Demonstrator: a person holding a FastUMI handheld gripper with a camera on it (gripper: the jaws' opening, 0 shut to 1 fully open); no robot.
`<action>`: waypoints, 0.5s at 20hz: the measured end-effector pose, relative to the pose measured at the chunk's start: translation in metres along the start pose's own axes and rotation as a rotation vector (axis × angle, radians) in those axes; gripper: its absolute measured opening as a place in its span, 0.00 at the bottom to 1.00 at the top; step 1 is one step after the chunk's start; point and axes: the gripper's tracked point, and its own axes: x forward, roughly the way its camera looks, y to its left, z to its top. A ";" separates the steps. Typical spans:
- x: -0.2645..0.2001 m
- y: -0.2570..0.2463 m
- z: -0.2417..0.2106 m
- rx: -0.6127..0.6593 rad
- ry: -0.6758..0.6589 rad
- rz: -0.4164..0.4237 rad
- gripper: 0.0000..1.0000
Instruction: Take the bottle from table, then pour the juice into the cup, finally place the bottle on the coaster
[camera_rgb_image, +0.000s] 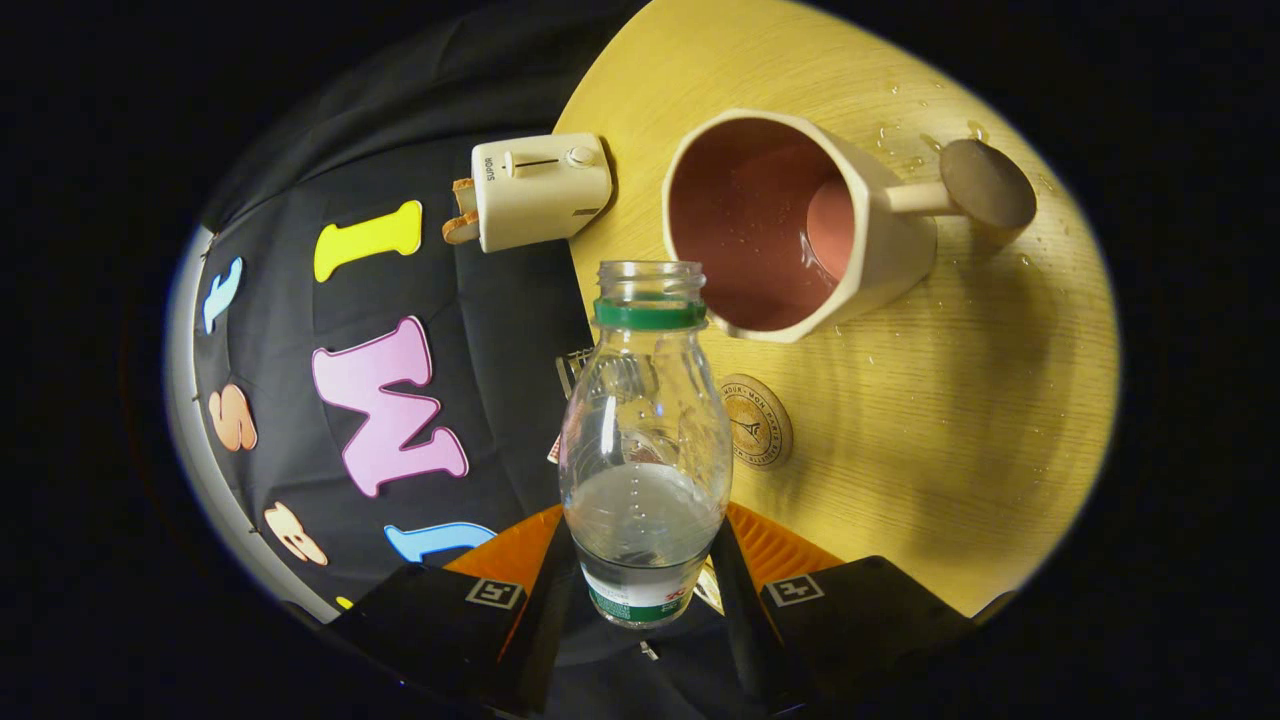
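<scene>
Between the gripper's (645, 600) two fingers sits the bottle (645, 450), clamped at its lower body with a finger pressing on each side, so the gripper is closed on it and holding it. It is a clear plastic bottle with a green ring round the neck, its cap off and its mouth open. A small amount of clear liquid lies in the lower part, near the label band that shows just above the fingers.

Beyond the bottle's mouth, just past it, is the cup (790, 225), a cream mug with a pinkish inside and angled sides. Its opening faces the bottle, and some liquid shows at its bottom. A straight handle sticks out from the cup's far side, ending in a round flat knob (988, 183).

Beside the bottle's body, on the side toward the cup, a round coaster (757, 420) with a printed emblem lies flat on the wooden counter (950, 400); the bottle hides its near part. Water drops dot the counter around the cup and its handle.

On the bottle's other side, past its mouth, a small cream toaster (538, 190) stands at the counter's edge with toast slices (462, 215) poking out of it.
</scene>
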 end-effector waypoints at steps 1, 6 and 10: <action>0.001 0.001 0.001 0.014 0.000 0.002 0.73; 0.000 0.003 0.004 0.064 0.000 0.012 0.73; -0.002 0.005 0.003 0.097 0.007 0.017 0.73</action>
